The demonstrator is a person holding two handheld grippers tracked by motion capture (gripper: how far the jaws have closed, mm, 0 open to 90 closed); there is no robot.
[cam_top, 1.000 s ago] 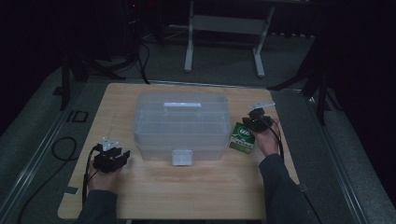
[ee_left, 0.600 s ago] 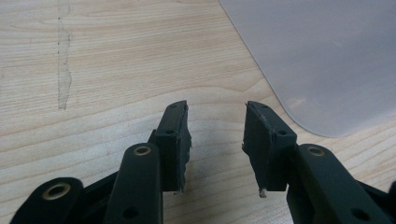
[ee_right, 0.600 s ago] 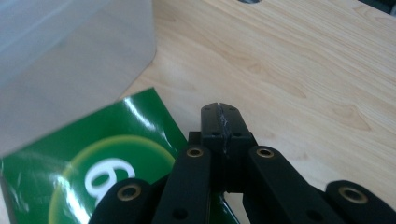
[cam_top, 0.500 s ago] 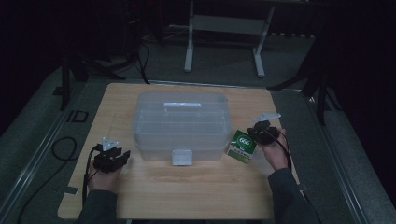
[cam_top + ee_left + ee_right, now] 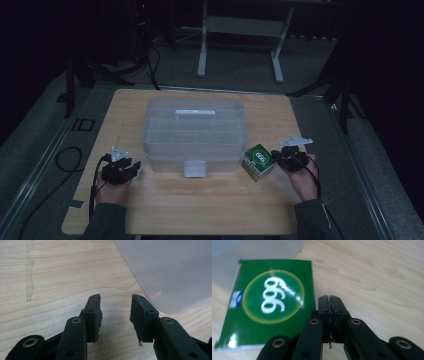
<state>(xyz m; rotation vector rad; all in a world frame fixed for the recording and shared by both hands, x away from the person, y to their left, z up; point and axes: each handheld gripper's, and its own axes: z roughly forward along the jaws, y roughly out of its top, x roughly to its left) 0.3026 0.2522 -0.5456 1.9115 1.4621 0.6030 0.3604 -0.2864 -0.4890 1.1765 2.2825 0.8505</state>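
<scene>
A translucent lidded plastic bin [image 5: 194, 134] stands at the middle of the wooden desk [image 5: 200, 210], lid closed and front latch down; its contents cannot be made out through the frosted walls. A green box [image 5: 258, 161] marked "999" stands on the desk just beside the bin's front right corner, and the right hand-held gripper [image 5: 283, 159] sits close against the box's right side with its jaws pressed together and nothing between them. The left hand-held gripper [image 5: 121, 170] rests near the bin's front left corner, jaws parted wide over bare wood, holding nothing.
</scene>
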